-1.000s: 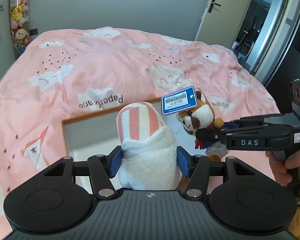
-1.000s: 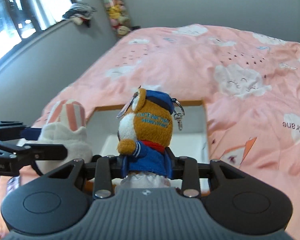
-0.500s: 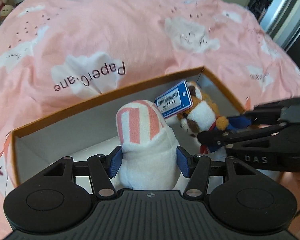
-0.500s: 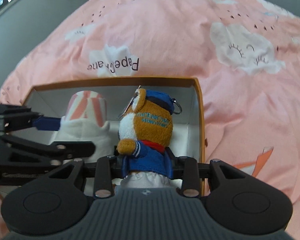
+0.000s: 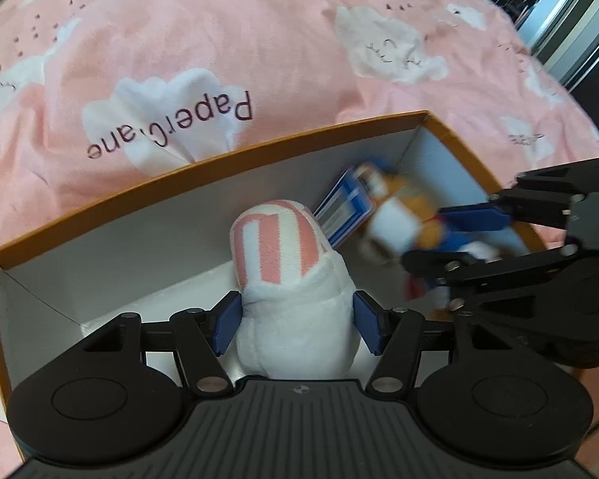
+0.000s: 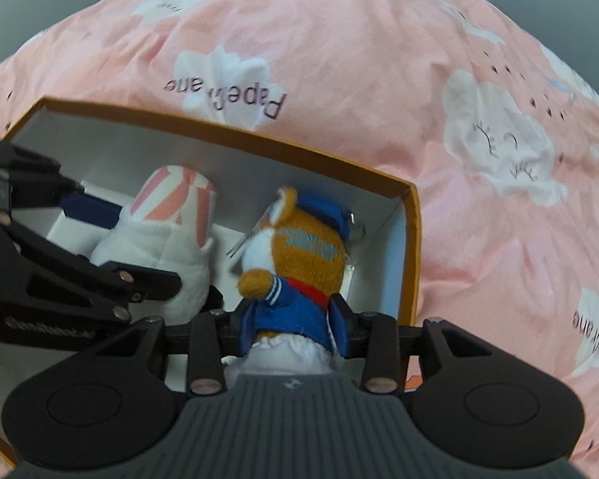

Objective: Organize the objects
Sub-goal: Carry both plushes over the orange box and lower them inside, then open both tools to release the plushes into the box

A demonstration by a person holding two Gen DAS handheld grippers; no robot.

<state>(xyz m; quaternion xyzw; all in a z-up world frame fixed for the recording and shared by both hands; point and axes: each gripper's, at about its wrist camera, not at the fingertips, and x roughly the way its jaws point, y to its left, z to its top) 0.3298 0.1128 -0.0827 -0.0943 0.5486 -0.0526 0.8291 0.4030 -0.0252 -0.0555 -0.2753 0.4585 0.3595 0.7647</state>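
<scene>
My left gripper (image 5: 297,323) is shut on a white plush toy with a pink-striped top (image 5: 287,279), held inside an orange-rimmed white box (image 5: 203,159). My right gripper (image 6: 293,323) is shut on a brown plush bear in a blue sailor jacket and cap (image 6: 299,263), also lowered into the box (image 6: 259,139), near its right wall. In the left wrist view the bear (image 5: 403,223) is blurred, with its blue price tag (image 5: 343,207) beside the striped toy. The striped toy also shows in the right wrist view (image 6: 167,231), left of the bear.
The box sits on a bed with a pink cloud-print duvet (image 5: 219,40), which surrounds it on all sides (image 6: 379,60). A dark doorway and sliding door (image 5: 559,12) lie at the far right.
Both grippers have moved down and forward, from above the bed into the box, each still holding its toy. The bear has tilted and moved deeper toward the box's right corner.
</scene>
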